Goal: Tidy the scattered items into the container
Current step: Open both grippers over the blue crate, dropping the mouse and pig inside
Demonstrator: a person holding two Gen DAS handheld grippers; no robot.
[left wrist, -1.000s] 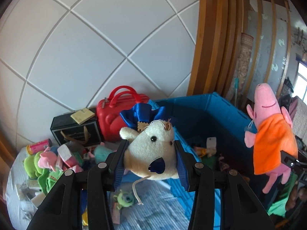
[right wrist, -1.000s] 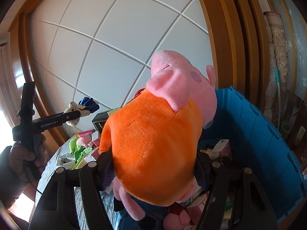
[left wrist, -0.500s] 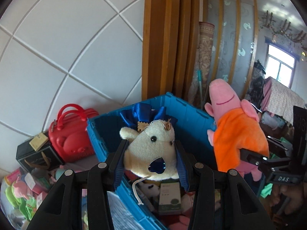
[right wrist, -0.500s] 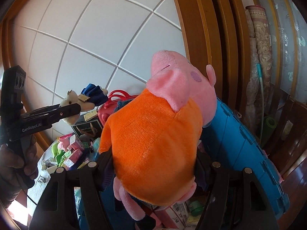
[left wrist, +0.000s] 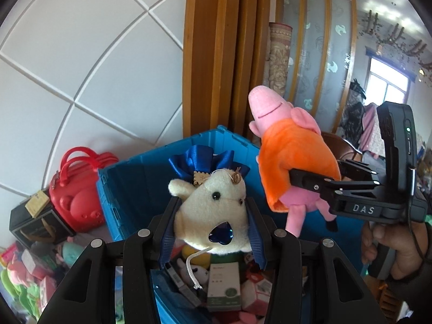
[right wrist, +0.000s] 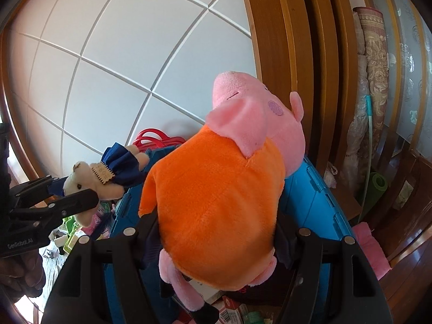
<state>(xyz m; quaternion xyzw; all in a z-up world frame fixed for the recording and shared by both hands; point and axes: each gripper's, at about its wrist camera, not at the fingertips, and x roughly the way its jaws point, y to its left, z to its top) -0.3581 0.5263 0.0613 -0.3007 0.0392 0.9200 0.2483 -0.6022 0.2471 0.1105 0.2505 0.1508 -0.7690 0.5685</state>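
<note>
The left gripper [left wrist: 212,232] pinches one cream plush bear [left wrist: 213,213] between its two blue-padded fingers [left wrist: 166,232], head forward, its blue satin bow [left wrist: 205,160] above the fingertips. The right gripper [right wrist: 216,232] clamps one pink pig plush [right wrist: 216,205] in an orange dress by the body, snout up and legs dangling below the fingers. Both toys hang over the one blue plastic crate [left wrist: 129,178], which holds a white-and-green box [left wrist: 224,283] and other small toys and boxes. One red handbag [left wrist: 77,189] and one black box [left wrist: 37,224] stand just left of the crate, beside a heap of green and pink toys [left wrist: 24,278]. Behind are a white panelled wall [left wrist: 89,62], wooden posts [left wrist: 213,54] and a rolled carpet [right wrist: 370,81].
</note>
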